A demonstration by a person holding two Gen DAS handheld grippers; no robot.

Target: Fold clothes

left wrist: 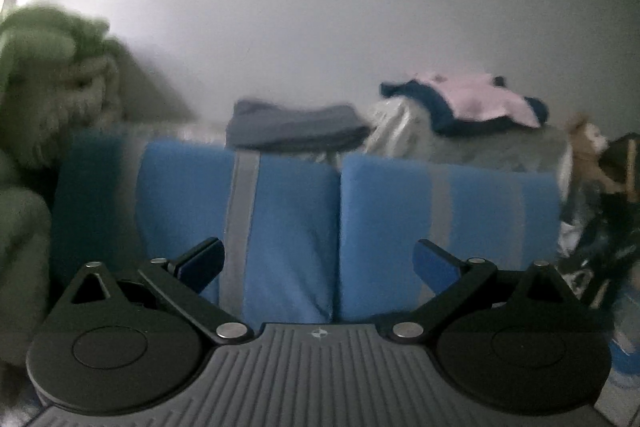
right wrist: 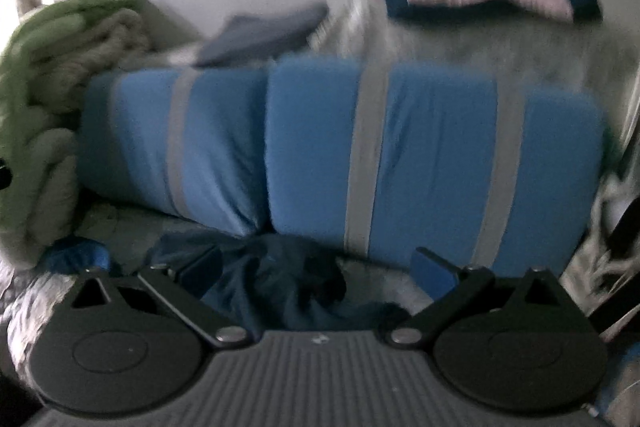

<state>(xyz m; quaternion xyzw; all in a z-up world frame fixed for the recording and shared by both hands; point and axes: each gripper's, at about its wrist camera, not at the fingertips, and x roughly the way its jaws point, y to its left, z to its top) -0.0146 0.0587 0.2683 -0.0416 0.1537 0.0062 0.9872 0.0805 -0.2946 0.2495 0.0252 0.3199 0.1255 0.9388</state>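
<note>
Both tongs, left (left wrist: 318, 263) and right (right wrist: 318, 265), stand wide and empty; a crumpled dark shirt (right wrist: 280, 279) lies just before the right one, within reach for folding.

A bed with a grey patterned cover (right wrist: 24, 307) is carrying 2 blue grey-striped cushions (right wrist: 432, 163), a crumpled dark navy garment (right wrist: 280, 287) and a bulky green-and-beige blanket (right wrist: 44, 75).

Home bedroom. Two blue pillows with grey stripes (right wrist: 432, 163) stand side by side against plain white wall (left wrist: 320, 7). Patterned grey bedding (right wrist: 24, 291) near. Green and beige blanket heap (left wrist: 44, 75) at left. Folded grey-blue garment (left wrist: 296, 129) and pink and navy clothes (left wrist: 476, 103) lie far behind pillows.
</note>
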